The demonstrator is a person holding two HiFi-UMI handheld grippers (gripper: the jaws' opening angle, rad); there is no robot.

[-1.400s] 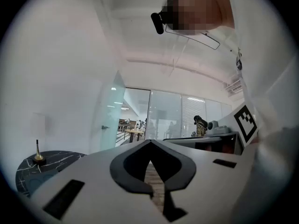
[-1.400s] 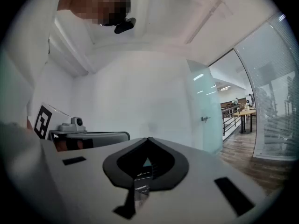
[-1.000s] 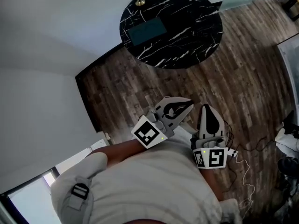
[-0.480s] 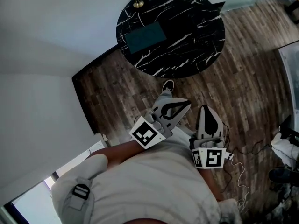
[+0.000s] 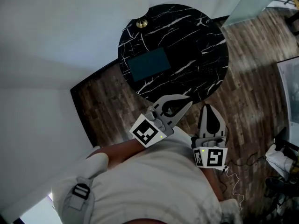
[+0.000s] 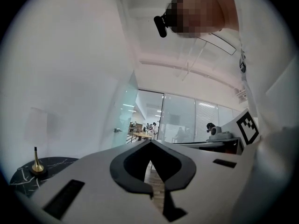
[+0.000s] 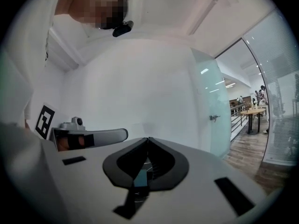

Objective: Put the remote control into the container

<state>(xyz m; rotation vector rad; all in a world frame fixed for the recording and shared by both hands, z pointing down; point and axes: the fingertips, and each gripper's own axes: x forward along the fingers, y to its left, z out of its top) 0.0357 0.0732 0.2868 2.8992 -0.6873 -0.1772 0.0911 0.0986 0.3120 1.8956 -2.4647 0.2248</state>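
Note:
In the head view a round black marble table (image 5: 187,36) stands ahead of me, with a flat dark teal container (image 5: 148,63) left of its middle. A dark oblong shape (image 5: 204,69) on the table's right part may be the remote control; it is hard to make out. My left gripper (image 5: 186,104) and right gripper (image 5: 209,108) are held close to my body, short of the table's near edge, both shut and empty. In the left gripper view the jaws (image 6: 150,142) meet at the tip. The right gripper's jaws (image 7: 148,139) also meet.
A small brass stand (image 5: 141,23) sits at the table's far left edge, also seen as the brass stand (image 6: 36,164) in the left gripper view. White walls close off the left side. Wood-plank floor (image 5: 252,64) spreads to the right, with cables (image 5: 238,181) near my feet.
The table now sits lower in the head view and closer to the gripper tips. Both grippers stay shut and empty, in about the same place before my body.

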